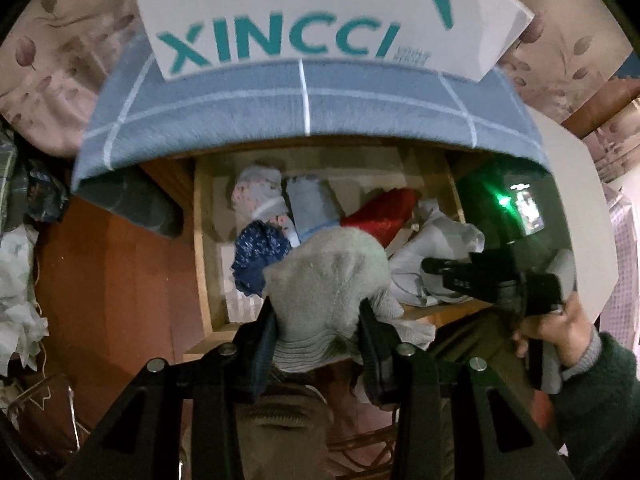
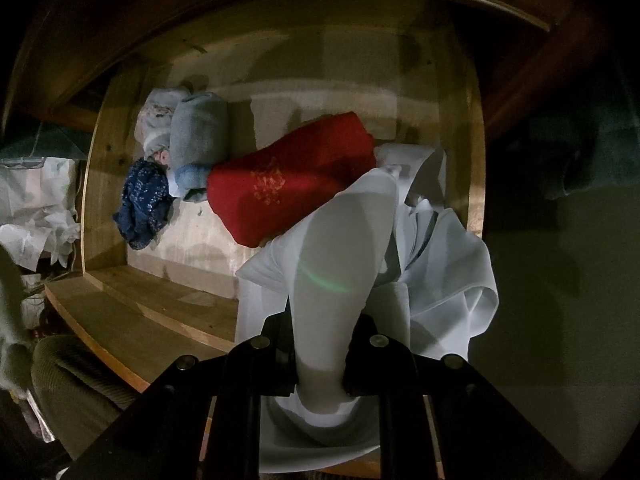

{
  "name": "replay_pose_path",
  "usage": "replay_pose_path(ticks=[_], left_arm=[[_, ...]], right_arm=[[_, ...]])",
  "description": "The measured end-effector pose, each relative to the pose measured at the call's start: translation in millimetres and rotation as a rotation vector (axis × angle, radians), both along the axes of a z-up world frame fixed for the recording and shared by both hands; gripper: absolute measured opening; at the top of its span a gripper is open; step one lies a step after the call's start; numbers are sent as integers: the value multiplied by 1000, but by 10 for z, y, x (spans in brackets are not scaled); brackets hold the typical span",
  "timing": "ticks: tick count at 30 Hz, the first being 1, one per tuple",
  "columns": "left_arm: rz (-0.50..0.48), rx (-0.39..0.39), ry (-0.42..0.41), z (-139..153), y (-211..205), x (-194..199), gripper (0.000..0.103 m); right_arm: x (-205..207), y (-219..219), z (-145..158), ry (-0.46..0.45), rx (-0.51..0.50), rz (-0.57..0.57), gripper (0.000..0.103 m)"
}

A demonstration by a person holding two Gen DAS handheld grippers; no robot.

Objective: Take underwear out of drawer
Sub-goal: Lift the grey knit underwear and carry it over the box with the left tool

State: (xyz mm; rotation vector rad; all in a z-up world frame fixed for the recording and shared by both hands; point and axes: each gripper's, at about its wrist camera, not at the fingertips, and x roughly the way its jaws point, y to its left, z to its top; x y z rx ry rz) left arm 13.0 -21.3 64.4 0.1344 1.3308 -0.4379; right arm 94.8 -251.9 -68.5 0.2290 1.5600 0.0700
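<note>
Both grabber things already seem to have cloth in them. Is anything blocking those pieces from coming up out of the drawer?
Nothing visible blocks them. The left gripper has its jaws closed on the grey-green garment, above the drawer. The right gripper pinches the pale cloth, which still trails inside beside the red bundle.

Left hand-held gripper (image 1: 318, 332) points steeply down, jaws clamped on cloth; right hand-held gripper (image 2: 320, 354) likewise pinches fabric.

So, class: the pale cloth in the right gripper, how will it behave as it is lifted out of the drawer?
The pale cloth is probably floppy: it drapes in loose folds from the right gripper and over the drawer's front edge. It looks thin and light. Its trailing folds may drag against the red garment.
</note>
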Motion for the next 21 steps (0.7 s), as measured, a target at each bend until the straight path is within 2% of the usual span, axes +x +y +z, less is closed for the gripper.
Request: replay_pose_path(ticks=[4,8,16,21], left_arm=[[12,-2,-69,264,67,-24,38],[27,-52,-105,570,134,-11,38],[30,-125,-297,1402,165,144,38],[55,-142,-363,1685,137,336,38]], right_arm=[[1,1,-3,-1,0,-1,15],[4,12,-11,0,-5,2,15],[6,3,-3,-2,-2,-4,15],[-6,-2,2,-7,-4,-11,15]])
